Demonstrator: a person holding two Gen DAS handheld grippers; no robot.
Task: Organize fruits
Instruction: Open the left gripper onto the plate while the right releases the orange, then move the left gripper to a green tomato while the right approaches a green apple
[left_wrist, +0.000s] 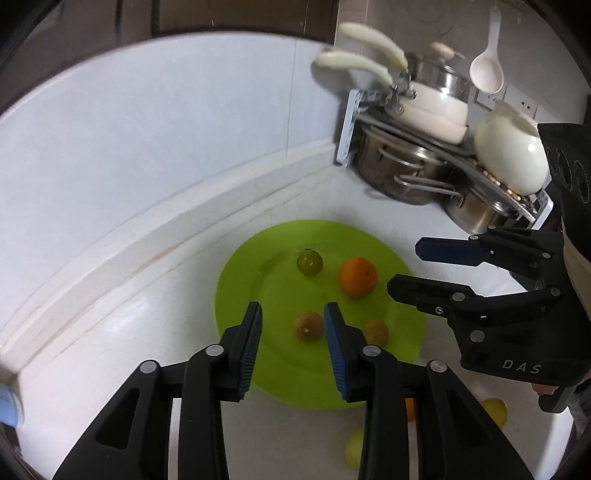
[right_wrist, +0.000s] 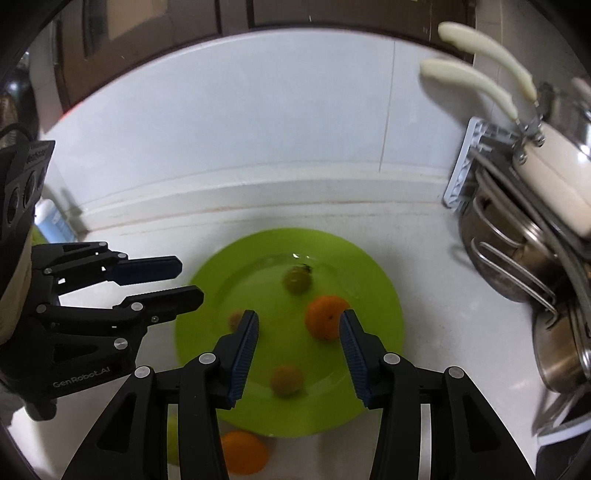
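Observation:
A lime green plate lies on the white counter. On it are a green round fruit, an orange and two small brown fruits. My left gripper is open and empty above the plate's near side. My right gripper is open and empty above the plate, right of the left one. Off the plate near me lie an orange and yellow fruits, partly hidden by the fingers.
A dish rack with steel pots, cream pans and a white bowl stands at the back right. The white tiled wall and counter ledge run behind the plate. A bottle stands at the left.

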